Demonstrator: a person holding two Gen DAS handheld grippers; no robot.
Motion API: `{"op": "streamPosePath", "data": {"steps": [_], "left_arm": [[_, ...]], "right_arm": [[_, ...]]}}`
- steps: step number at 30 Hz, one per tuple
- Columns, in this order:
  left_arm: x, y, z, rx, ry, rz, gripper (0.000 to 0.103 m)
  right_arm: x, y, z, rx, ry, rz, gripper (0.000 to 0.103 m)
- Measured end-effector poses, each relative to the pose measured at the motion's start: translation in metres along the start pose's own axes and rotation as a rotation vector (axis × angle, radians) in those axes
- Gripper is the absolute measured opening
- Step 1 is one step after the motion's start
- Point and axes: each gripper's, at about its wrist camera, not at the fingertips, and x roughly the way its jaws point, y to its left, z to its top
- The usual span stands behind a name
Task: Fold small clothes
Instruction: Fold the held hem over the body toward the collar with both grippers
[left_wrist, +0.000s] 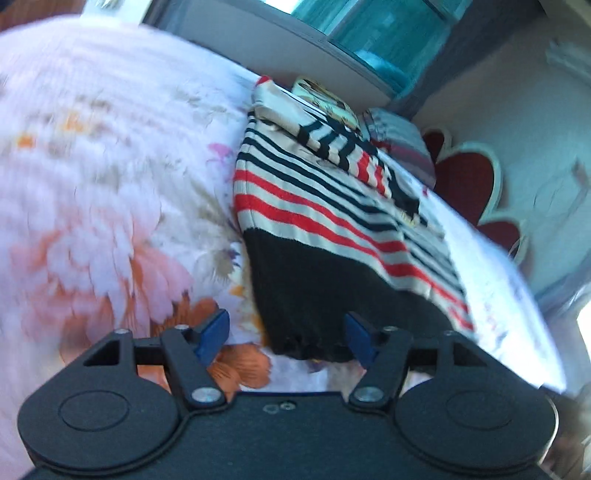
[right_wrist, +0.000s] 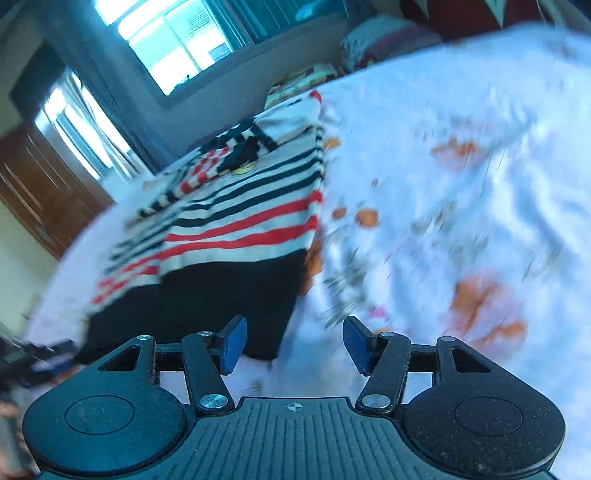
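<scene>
A small striped sweater (left_wrist: 317, 206) with cream, red and navy stripes and a black hem band lies flat on the floral bedsheet (left_wrist: 110, 184), one sleeve folded across its upper part. My left gripper (left_wrist: 286, 338) is open just in front of the black hem's near left corner, with its jaws on either side of the hem edge. In the right wrist view the same sweater (right_wrist: 240, 221) lies left of centre on the sheet (right_wrist: 461, 184). My right gripper (right_wrist: 293, 343) is open near the hem's near right corner and holds nothing.
A patterned pillow (left_wrist: 325, 99) and a striped cushion (left_wrist: 402, 140) lie beyond the sweater at the bed's head. A red heart-shaped headboard (left_wrist: 469, 181) stands to the right. A window (right_wrist: 177, 40) and a wooden wardrobe (right_wrist: 33, 192) are behind the bed.
</scene>
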Motion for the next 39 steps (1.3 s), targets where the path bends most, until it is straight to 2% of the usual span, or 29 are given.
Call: {"op": "streamPosePath", "data": {"steps": [2,5,9,11,16,19,24,25,27,28,29,30,32,34,37,39], "left_arm": [[0.003,0.007,0.001,-0.072,-0.005,-0.033,0.067],[0.008,0.015,0.009,-0.128,-0.008,-0.064,0.068],[0.022,0.018,0.019,-0.143,0.005,-0.098,0.068],[0.031,0.018,0.024,-0.149,0.007,-0.115,0.068],[0.05,0.009,0.035,-0.11,0.034,-0.135,0.065],[0.052,0.001,0.032,-0.053,0.038,-0.115,0.064],[0.047,-0.005,0.019,-0.009,0.028,-0.116,0.065],[0.048,-0.006,0.019,-0.006,0.027,-0.113,0.064],[0.048,-0.006,0.021,-0.021,0.03,-0.095,0.056],[0.05,-0.007,0.023,-0.017,0.038,-0.071,0.027],[0.052,-0.006,0.024,-0.019,0.061,-0.058,0.006],[0.049,-0.003,0.026,-0.038,0.054,-0.069,0.006],[0.032,-0.001,0.026,-0.05,-0.02,-0.137,0.006],[0.015,0.001,0.024,-0.048,-0.073,-0.171,0.006],[0.021,0.013,0.015,-0.05,-0.04,-0.112,0.006],[0.033,0.023,0.005,-0.1,-0.008,-0.092,0.006]], "right_arm": [[0.007,-0.007,0.003,0.066,0.013,0.04,0.058],[0.02,-0.009,0.008,0.107,0.015,0.054,0.058],[0.036,-0.002,0.014,0.102,0.035,0.094,0.057],[0.047,-0.002,0.019,0.141,0.042,0.114,0.053],[0.072,-0.008,0.032,0.223,0.068,0.14,0.028],[0.071,-0.014,0.03,0.247,0.074,0.161,0.027],[0.061,-0.008,0.016,0.202,0.084,0.167,0.027],[0.063,-0.007,0.017,0.202,0.082,0.164,0.024],[0.068,-0.003,0.021,0.209,0.086,0.143,0.005],[0.069,-0.001,0.022,0.203,0.087,0.128,0.005],[0.068,0.002,0.023,0.193,0.078,0.127,0.005],[0.065,0.005,0.025,0.186,0.064,0.132,0.005],[0.049,0.005,0.029,0.178,0.015,0.173,0.005],[0.032,0.002,0.03,0.147,-0.021,0.217,0.005],[0.031,-0.012,0.023,0.15,-0.01,0.242,0.005],[0.044,-0.017,0.018,0.153,0.034,0.194,0.005]]}}
